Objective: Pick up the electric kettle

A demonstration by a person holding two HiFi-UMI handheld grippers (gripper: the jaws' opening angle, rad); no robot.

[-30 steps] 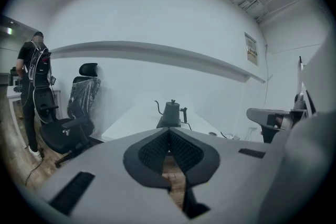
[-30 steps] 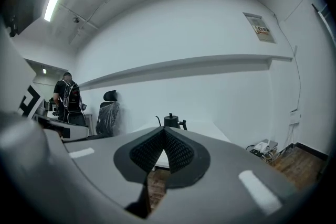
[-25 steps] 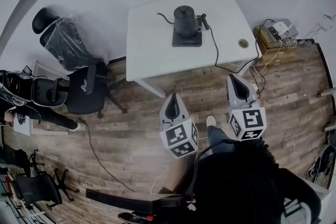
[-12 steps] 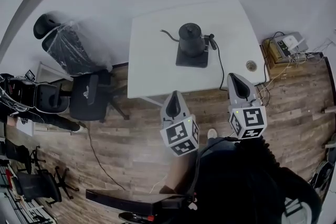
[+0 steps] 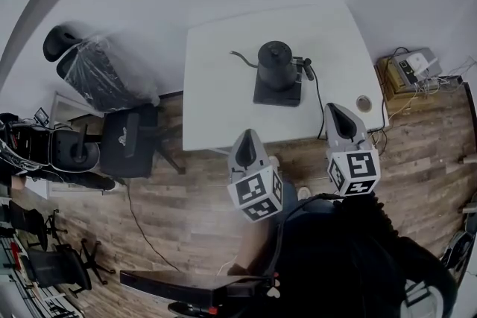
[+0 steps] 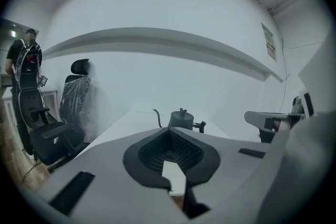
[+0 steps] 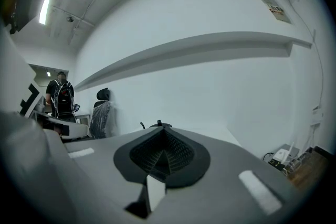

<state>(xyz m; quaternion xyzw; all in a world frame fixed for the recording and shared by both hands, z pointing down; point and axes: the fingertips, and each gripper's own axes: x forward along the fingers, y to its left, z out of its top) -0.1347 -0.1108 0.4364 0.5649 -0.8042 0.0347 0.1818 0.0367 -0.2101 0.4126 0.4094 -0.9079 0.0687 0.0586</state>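
Observation:
A black gooseneck electric kettle (image 5: 276, 65) stands on its square black base (image 5: 278, 93) in the middle of a white table (image 5: 216, 86), spout to the left, handle to the right. My left gripper (image 5: 248, 138) is shut and empty at the table's near edge, short of the kettle. My right gripper (image 5: 337, 112) is shut and empty too, near the table's front right corner. In the left gripper view the kettle (image 6: 181, 118) shows past the closed jaws (image 6: 169, 131). In the right gripper view only the kettle's top (image 7: 157, 124) peeks over the closed jaws (image 7: 160, 131).
A black cord (image 5: 317, 97) runs from the kettle base off the table's front edge. A small round cable grommet (image 5: 364, 103) sits at the table's right corner. Office chairs (image 5: 123, 138) stand left of the table. A box with cables (image 5: 411, 69) is on the floor at the right.
Both grippers have come closer to the table, so the table and kettle sit lower and nearer in the head view. Jaws stayed shut.

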